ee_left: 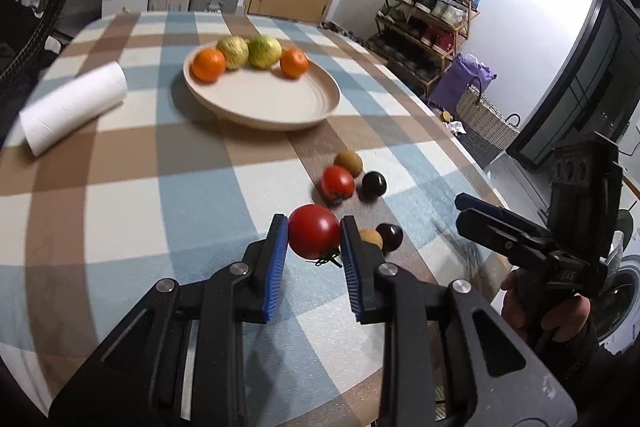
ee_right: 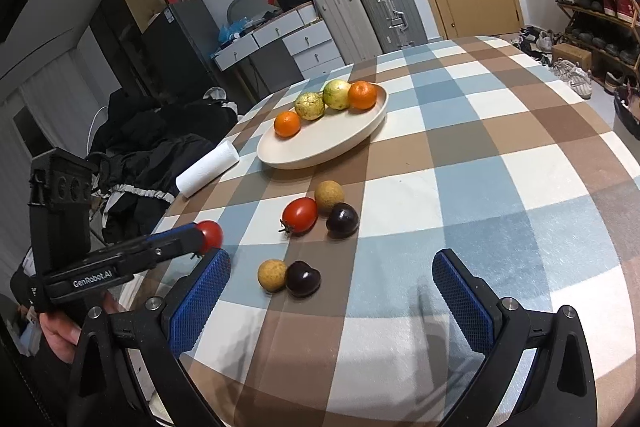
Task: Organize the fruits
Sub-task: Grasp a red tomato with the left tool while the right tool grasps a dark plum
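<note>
My left gripper (ee_left: 314, 239) squeezes a shiny round red tomato (ee_left: 313, 235), low in the middle, maybe lifted off the table. My right gripper (ee_right: 331, 301) gapes wide. Its side reads "GenRobot.AI".

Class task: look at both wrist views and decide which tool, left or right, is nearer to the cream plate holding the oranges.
Left, though only slightly. The left tool, gripping a tomato, reaches closer to the plate. The right tool hangs open, further back behind the loose fruits.

Red tomato (ee_left: 313, 235) between left claw (ee_left: 314, 247) pads
</note>
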The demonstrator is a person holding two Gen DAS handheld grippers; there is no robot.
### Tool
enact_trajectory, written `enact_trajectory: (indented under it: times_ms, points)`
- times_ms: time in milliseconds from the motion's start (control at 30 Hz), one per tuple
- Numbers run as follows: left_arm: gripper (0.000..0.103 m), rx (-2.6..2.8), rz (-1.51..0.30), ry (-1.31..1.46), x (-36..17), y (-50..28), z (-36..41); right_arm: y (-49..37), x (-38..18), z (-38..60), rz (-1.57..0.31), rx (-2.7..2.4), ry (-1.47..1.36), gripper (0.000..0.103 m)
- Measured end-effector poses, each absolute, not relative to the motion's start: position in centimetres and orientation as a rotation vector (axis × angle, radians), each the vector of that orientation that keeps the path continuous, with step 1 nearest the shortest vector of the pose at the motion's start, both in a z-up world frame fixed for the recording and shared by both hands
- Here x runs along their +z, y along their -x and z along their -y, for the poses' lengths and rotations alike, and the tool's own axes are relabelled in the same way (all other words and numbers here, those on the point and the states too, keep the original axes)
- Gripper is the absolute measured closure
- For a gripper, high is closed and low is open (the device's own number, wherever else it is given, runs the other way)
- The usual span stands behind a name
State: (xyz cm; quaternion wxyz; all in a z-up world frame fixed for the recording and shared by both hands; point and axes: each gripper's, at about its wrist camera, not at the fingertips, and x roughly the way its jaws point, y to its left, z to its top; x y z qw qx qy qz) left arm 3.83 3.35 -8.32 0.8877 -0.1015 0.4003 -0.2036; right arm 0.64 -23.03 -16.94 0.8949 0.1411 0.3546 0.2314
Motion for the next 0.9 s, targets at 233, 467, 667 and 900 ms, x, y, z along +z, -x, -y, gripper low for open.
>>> enact_trajectory:
  times_ms: [233,467,667,900]
  points:
    - [0.079,-0.416,-0.830,0.220,-7.7,-3.7,-4.4,-2.7,-16.7,22.4,-0.753,0.481,-0.251,0.000]
    - [0.079,-0.403,-0.824,0.246,-8.0,-4.4,-5.7,-5.6,-17.5,21.0,-0.825,0.448,-0.183,0.010]
    - [0.079,-0.371,-0.818,0.257,-8.0,-5.2,-7.1,-6.8,-18.1,20.0,-0.858,0.462,-0.144,0.050]
    - [0.079,-0.359,-0.818,0.271,-8.0,-6.1,-7.8,-7.2,-18.5,18.9,-0.877,0.483,-0.090,0.062]
